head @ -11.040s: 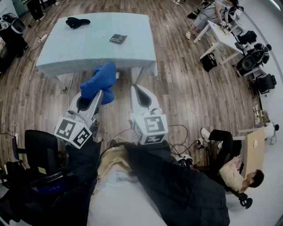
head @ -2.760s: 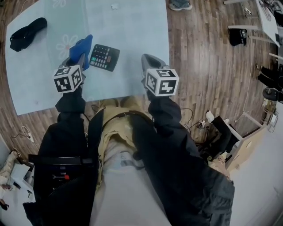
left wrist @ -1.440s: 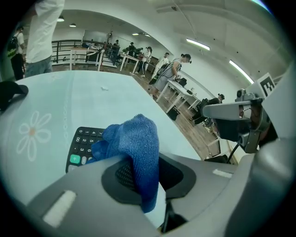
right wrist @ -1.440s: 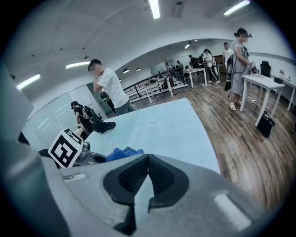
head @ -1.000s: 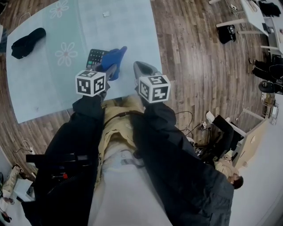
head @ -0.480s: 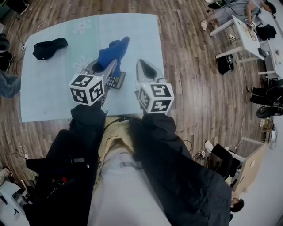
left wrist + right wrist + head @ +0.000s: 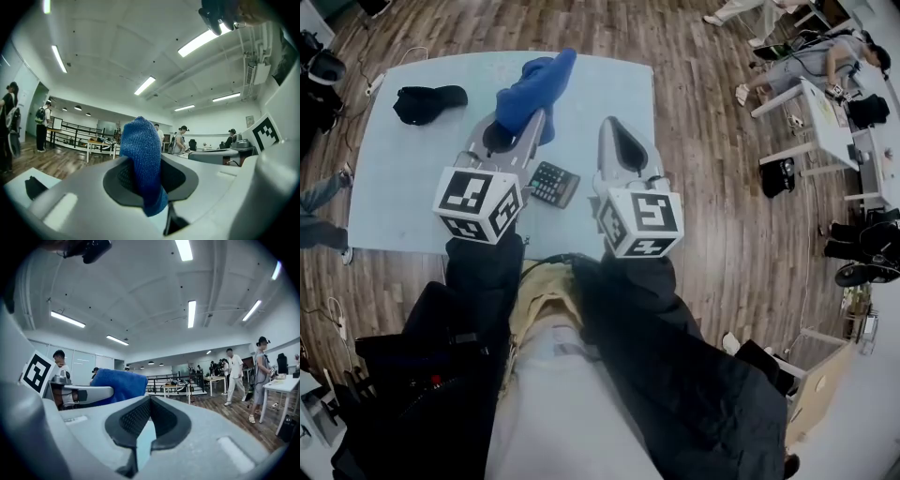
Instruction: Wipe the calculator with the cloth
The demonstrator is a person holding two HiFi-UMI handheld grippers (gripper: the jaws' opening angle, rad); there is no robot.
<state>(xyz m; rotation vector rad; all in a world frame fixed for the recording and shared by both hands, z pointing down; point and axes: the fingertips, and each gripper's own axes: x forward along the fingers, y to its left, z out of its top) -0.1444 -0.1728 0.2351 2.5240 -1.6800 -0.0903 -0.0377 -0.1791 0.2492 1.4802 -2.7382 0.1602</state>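
the left gripper (image 7: 517, 127) is clenched on the blue cloth (image 7: 534, 82), held up in the air clear of the calculator (image 7: 555, 184), which lies on the pale table (image 7: 403, 178) near its front edge, between the two grippers. the right gripper (image 7: 617, 141) is closed on nothing (only room shows beyond its pads). wiping looks paused or finished; another stroke would call for tipping the cloth down onto the keys.

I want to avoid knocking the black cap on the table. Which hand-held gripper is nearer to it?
Left. The left hand-held gripper, holding the blue cloth, is right of the black cap; the right hand-held gripper is farther right.
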